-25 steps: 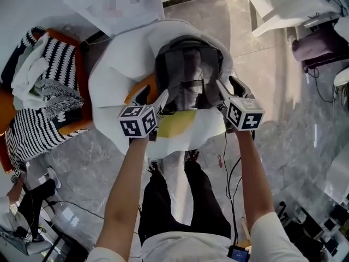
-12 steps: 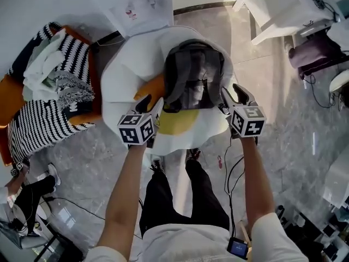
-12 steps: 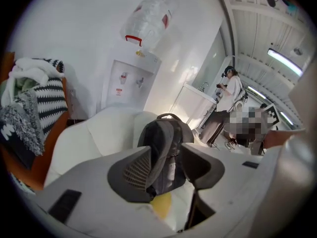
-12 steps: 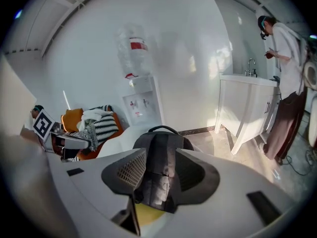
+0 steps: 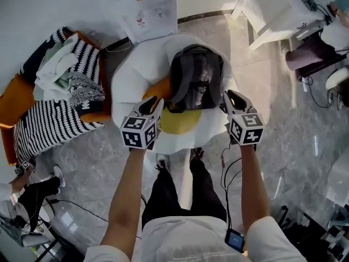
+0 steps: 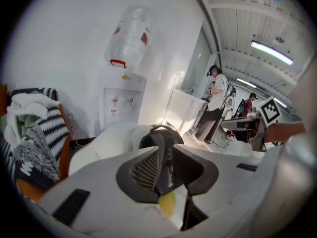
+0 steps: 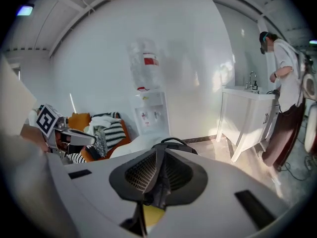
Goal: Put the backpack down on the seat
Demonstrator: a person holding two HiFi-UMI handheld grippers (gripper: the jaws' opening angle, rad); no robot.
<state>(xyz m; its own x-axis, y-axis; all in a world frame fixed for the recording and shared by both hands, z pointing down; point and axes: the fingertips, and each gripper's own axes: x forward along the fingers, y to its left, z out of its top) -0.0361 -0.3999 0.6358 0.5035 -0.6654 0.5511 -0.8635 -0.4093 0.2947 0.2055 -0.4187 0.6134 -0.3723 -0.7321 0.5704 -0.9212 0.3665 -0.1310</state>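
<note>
The grey and black backpack [image 5: 195, 83] stands on the white seat [image 5: 131, 75], above its yellow cushion [image 5: 177, 121]. Nothing holds it. My left gripper [image 5: 154, 101] hovers off its left side. The jaws have just been closing, a narrow gap remains, and nothing is between them. In the left gripper view the backpack [image 6: 161, 135] shows through that gap. My right gripper [image 5: 232, 95] hovers off the backpack's right side; its jaws have also just been closing and the pads now meet, empty. The backpack's handle [image 7: 173, 144] shows above those jaws.
An orange chair piled with striped blankets [image 5: 54, 91] stands to the left. A water dispenser [image 5: 150, 10] is against the wall behind the seat. A white cabinet [image 5: 272, 10] is at the back right. Cables [image 5: 226, 162] lie on the floor near my feet. Two people [image 6: 215, 98] stand by the cabinet.
Both grippers have drawn away from the backpack's sides, toward me, and their jaws have narrowed. The backpack stays on the seat.
</note>
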